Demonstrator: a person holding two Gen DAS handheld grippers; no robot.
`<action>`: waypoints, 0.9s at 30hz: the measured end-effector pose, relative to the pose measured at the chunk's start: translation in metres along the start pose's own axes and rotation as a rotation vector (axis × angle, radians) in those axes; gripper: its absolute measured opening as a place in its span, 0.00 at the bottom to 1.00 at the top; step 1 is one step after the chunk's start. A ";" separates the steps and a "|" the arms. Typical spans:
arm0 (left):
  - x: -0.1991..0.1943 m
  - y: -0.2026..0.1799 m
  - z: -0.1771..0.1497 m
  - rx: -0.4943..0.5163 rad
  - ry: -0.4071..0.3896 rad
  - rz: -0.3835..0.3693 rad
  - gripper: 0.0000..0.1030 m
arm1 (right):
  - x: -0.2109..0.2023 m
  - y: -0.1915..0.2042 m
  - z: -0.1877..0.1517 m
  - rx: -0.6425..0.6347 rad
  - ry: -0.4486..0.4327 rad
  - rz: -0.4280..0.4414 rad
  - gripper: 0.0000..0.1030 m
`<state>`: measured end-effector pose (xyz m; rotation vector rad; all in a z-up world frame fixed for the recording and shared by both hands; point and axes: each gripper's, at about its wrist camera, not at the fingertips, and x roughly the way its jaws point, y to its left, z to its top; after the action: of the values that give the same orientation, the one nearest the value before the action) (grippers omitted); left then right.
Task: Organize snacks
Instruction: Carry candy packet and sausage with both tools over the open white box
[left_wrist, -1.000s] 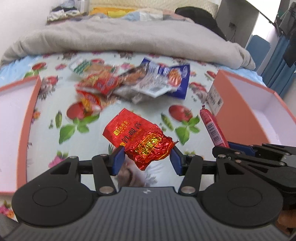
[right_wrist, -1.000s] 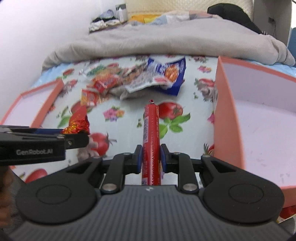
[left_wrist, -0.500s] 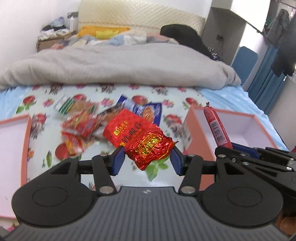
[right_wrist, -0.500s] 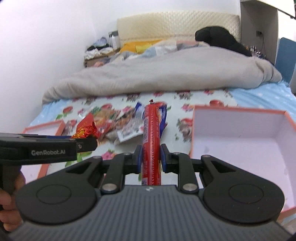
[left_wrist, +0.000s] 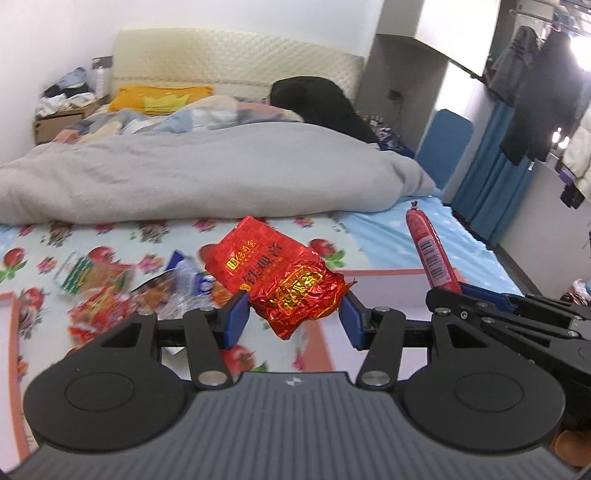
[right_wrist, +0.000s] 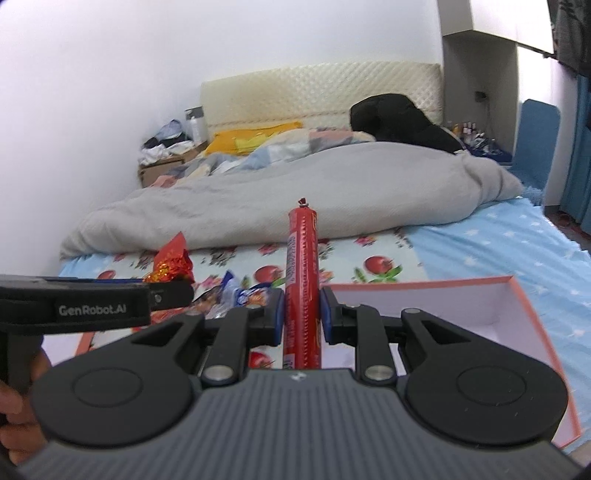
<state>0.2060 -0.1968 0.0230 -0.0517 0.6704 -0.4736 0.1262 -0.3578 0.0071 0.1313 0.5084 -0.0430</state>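
My left gripper (left_wrist: 293, 317) is shut on a crinkled red foil packet (left_wrist: 277, 277) with gold print, held high above the bed. A red sausage stick (right_wrist: 302, 280) stands upright between the blue pads of my right gripper (right_wrist: 302, 317), which is shut on it. In the left wrist view the sausage stick (left_wrist: 430, 254) and right gripper (left_wrist: 447, 295) show at the right. The foil packet (right_wrist: 171, 264) and left gripper (right_wrist: 184, 290) appear at the left of the right wrist view. A pile of snack packets (left_wrist: 122, 291) lies on the flowered sheet below.
An orange-rimmed white box (right_wrist: 524, 314) lies on the bed at the right, another orange-rimmed tray (left_wrist: 13, 332) at the left. A grey duvet (left_wrist: 203, 173) covers the far bed. A blue chair (left_wrist: 443, 144) and hanging clothes stand at the right.
Both grippers have risen well above the bed with their loads still held. The snack pile and boxes have dropped lower in both views, and the headboard and room now show.
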 end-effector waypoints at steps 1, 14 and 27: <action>0.003 -0.006 0.002 0.005 0.002 -0.009 0.57 | 0.000 -0.006 0.002 0.005 -0.002 -0.007 0.23; 0.086 -0.075 -0.006 0.058 0.107 -0.078 0.57 | 0.025 -0.080 -0.016 0.070 0.078 -0.103 0.23; 0.172 -0.112 -0.042 0.136 0.282 -0.095 0.57 | 0.058 -0.130 -0.069 0.155 0.240 -0.163 0.23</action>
<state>0.2521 -0.3681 -0.0882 0.1145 0.9124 -0.6237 0.1339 -0.4781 -0.0953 0.2480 0.7551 -0.2286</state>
